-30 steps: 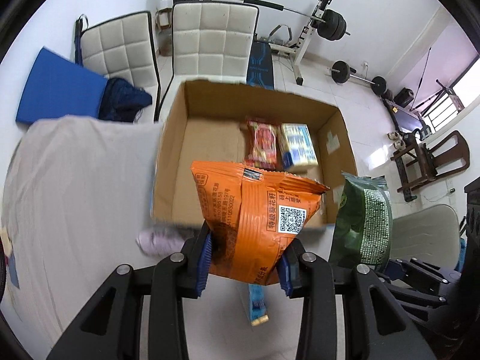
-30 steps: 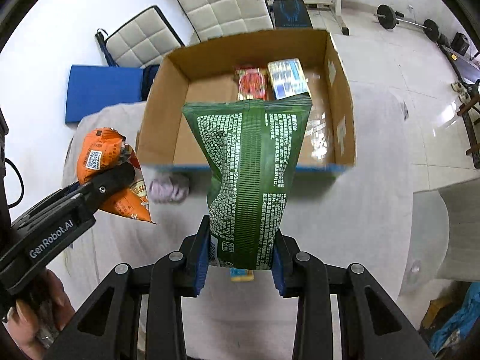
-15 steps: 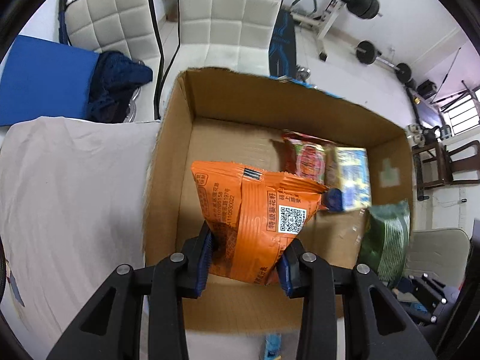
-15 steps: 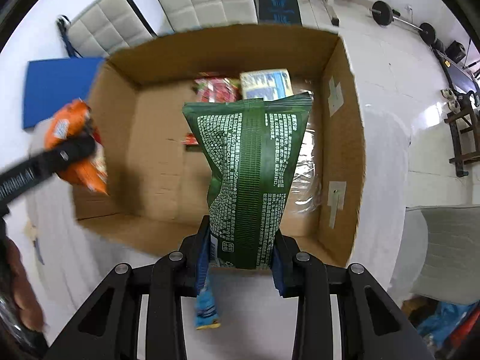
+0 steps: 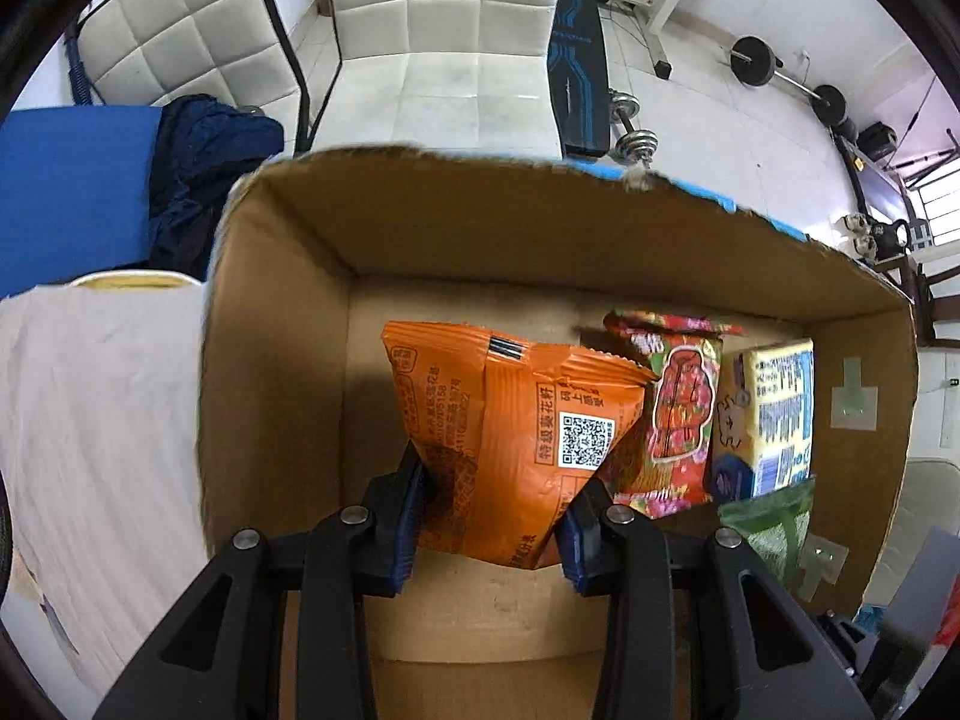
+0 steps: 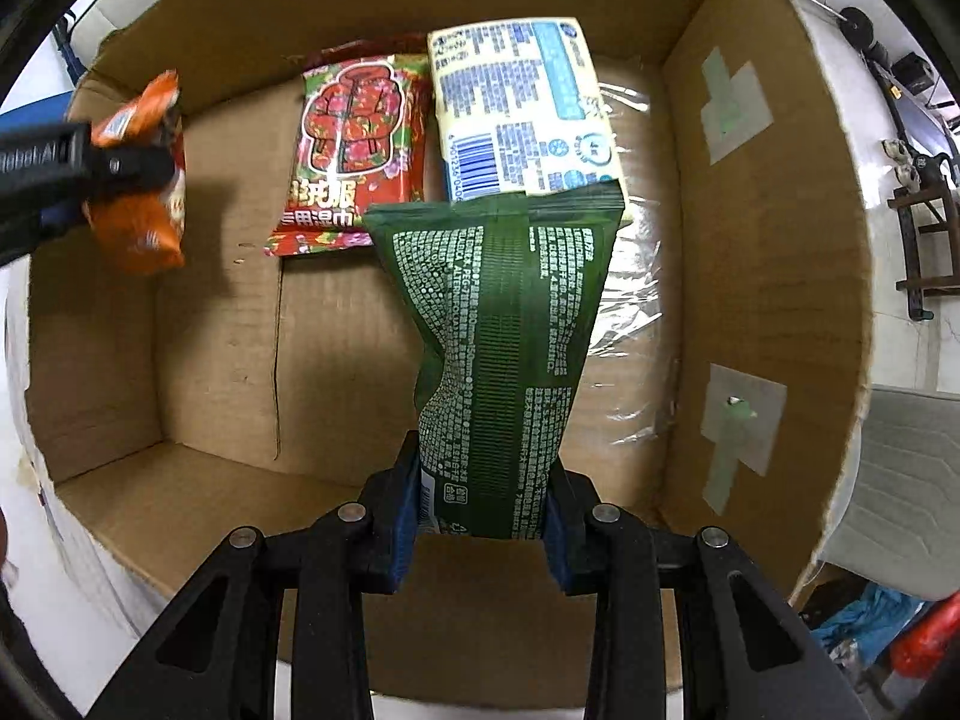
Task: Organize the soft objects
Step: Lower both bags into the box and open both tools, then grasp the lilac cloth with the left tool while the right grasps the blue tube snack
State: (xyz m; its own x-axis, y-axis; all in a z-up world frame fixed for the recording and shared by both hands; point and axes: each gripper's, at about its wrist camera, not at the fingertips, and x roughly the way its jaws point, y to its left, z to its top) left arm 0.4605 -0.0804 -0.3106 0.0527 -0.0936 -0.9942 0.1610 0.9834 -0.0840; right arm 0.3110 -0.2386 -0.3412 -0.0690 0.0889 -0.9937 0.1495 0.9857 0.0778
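My left gripper [image 5: 489, 525] is shut on an orange snack packet [image 5: 510, 438] and holds it inside the open cardboard box [image 5: 270, 360], left of a red floral packet [image 5: 672, 420] and a yellow-blue pack [image 5: 768, 414] on the box floor. My right gripper [image 6: 480, 516] is shut on a green packet [image 6: 498, 348], held inside the same box [image 6: 768, 240] in front of the yellow-blue pack [image 6: 522, 114]. The red packet [image 6: 354, 150] lies beside it. The left gripper with the orange packet [image 6: 141, 180] shows at the left. The green packet's top [image 5: 768, 522] shows in the left wrist view.
The box stands on a table with a pale cloth [image 5: 90, 420]. Two white padded chairs [image 5: 444, 42], a blue mat [image 5: 66, 192] and dark clothing [image 5: 204, 180] are behind it. Gym weights [image 5: 756, 60] stand on the floor beyond. Clear film [image 6: 630, 312] lies on the box floor at the right.
Both grippers have moved forward from in front of the box to over and down into it, each still holding its packet. The box now fills both views.
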